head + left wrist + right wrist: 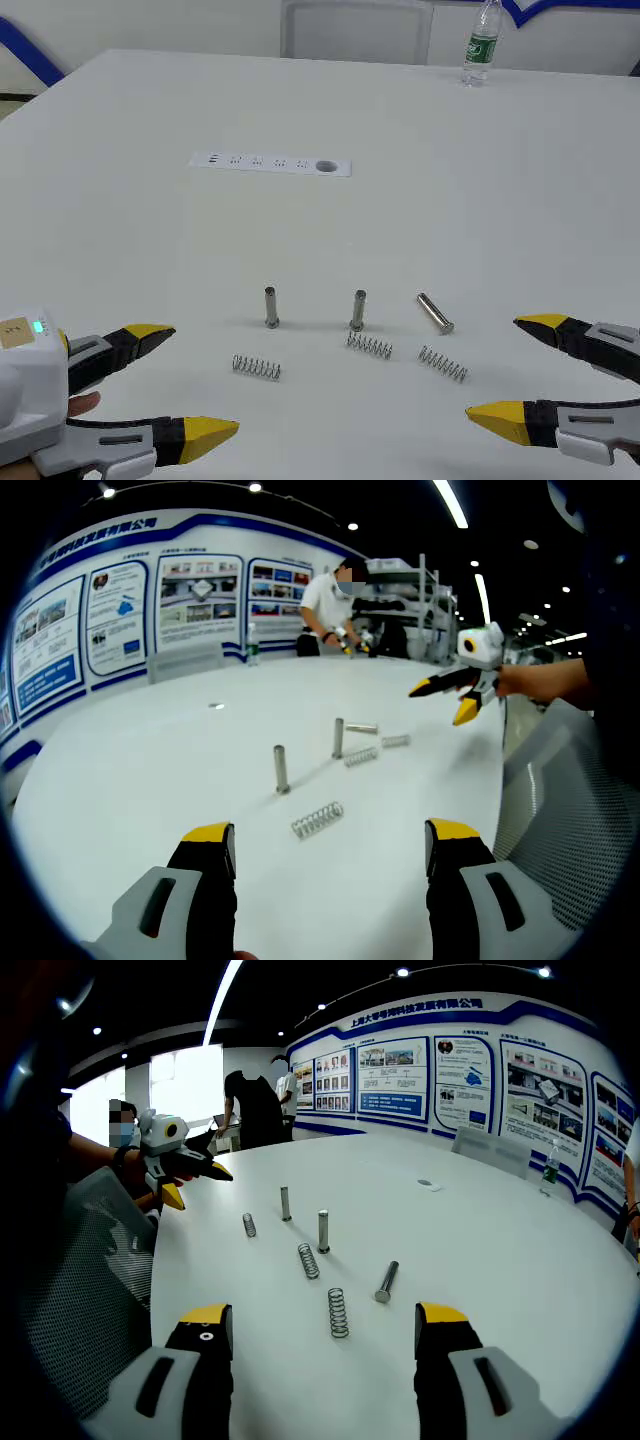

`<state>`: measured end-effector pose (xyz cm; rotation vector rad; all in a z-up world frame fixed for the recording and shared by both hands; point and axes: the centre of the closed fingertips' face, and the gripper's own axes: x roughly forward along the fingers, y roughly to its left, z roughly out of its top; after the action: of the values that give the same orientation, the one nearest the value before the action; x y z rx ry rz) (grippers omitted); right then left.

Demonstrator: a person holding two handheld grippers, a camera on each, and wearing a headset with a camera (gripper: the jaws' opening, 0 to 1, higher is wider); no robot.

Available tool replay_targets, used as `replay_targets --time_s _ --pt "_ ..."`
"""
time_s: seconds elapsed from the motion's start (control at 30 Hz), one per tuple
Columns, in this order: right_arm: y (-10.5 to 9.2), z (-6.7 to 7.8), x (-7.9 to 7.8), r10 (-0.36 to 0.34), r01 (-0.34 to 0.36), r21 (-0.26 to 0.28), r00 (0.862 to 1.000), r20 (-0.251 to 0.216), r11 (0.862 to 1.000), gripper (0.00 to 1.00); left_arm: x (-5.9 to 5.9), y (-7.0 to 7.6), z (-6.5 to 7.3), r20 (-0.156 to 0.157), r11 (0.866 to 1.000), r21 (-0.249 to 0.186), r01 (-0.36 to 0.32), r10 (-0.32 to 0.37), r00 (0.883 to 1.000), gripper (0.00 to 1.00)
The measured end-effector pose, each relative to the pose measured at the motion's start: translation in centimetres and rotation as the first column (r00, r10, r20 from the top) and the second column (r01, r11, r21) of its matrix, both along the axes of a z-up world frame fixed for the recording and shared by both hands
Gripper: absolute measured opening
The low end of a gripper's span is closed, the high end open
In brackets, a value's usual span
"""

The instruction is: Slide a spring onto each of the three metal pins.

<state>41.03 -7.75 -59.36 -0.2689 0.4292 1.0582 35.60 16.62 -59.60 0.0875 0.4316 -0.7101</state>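
Two metal pins (271,306) (358,309) stand upright on the white table (150,230). A third pin (435,313) lies on its side to their right. Three springs (256,367) (369,346) (443,363) lie loose just in front of the pins. My left gripper (205,380) hovers open at the near left, its jaws empty, with the nearest spring (318,820) ahead of it. My right gripper (492,366) hovers open at the near right, facing a spring (338,1312) and the lying pin (386,1281).
A flush white socket panel (270,163) sits in the table's middle, beyond the pins. At the far edge stands a water bottle (482,44), with a chair back (355,30) to its left. People stand in the background beyond the table (325,605).
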Motion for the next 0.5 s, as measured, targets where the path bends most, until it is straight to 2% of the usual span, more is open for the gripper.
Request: replay_targets --time_s 0.5 --pt "-0.17 -0.30 -0.14 -0.005 0.005 -0.003 1.000 -0.015 1.000 0.76 -0.07 -0.03 0.02 -0.003 1.000 0.003 -0.002 0.002 1.000 0.79"
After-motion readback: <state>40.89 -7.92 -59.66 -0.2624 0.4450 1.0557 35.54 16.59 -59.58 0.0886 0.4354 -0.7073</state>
